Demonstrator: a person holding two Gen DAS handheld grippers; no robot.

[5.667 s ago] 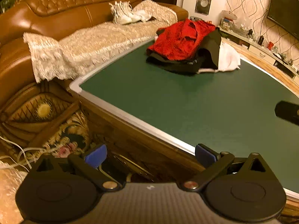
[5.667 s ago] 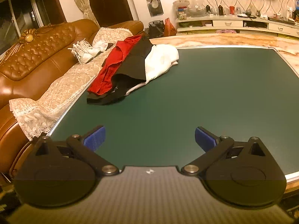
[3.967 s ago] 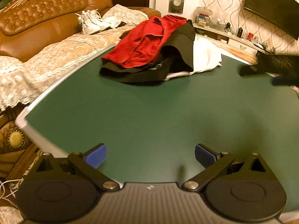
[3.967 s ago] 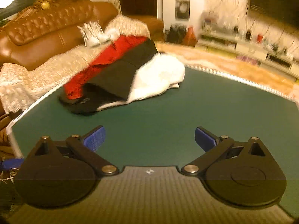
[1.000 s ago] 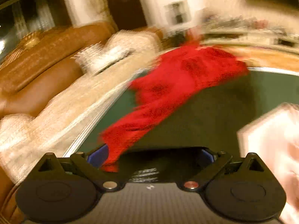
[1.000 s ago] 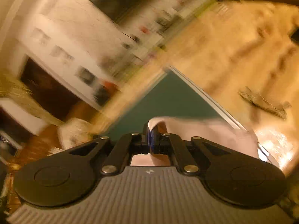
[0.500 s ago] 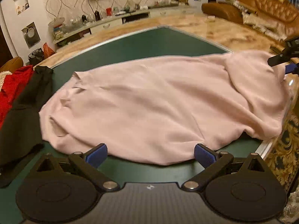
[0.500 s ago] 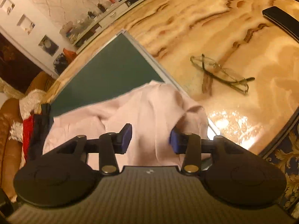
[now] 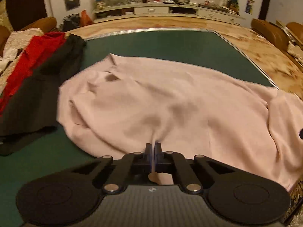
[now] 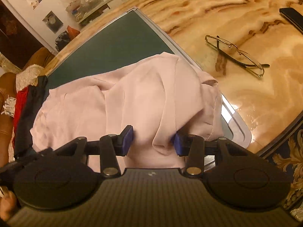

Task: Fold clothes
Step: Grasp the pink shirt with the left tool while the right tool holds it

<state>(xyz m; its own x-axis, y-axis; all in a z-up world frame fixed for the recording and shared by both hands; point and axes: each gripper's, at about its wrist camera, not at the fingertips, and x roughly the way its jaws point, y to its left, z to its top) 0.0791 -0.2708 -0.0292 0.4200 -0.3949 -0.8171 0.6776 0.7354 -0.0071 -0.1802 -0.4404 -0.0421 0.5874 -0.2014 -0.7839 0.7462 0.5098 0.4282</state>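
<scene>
So half a second back the left gripper (image 9: 153, 145) had its blue pads spread wide in front of the big pale pink soft-fabric garment (image 9: 170, 106); now they're clamped tight on a pinch of its near hem. From the left wrist view, the garment lies spread but rumpled across the green-topped table (image 9: 170, 43), with the heap of red and black clothes (image 9: 36, 71) just beside its left end. Its right end spills past the table's edge.

Over on the right wrist view, the right gripper (image 10: 152, 139) is part-open, pads either side of a raised fold at that overhanging end, not pinched yet as far as I can see. Wire-framed glasses (image 10: 234, 54) sit on the marble-look surface well apart from the garment.

My worry: that left pinch looks thin, so a pull could slip it, or the hanging end could drag the whole garment off the table.
</scene>
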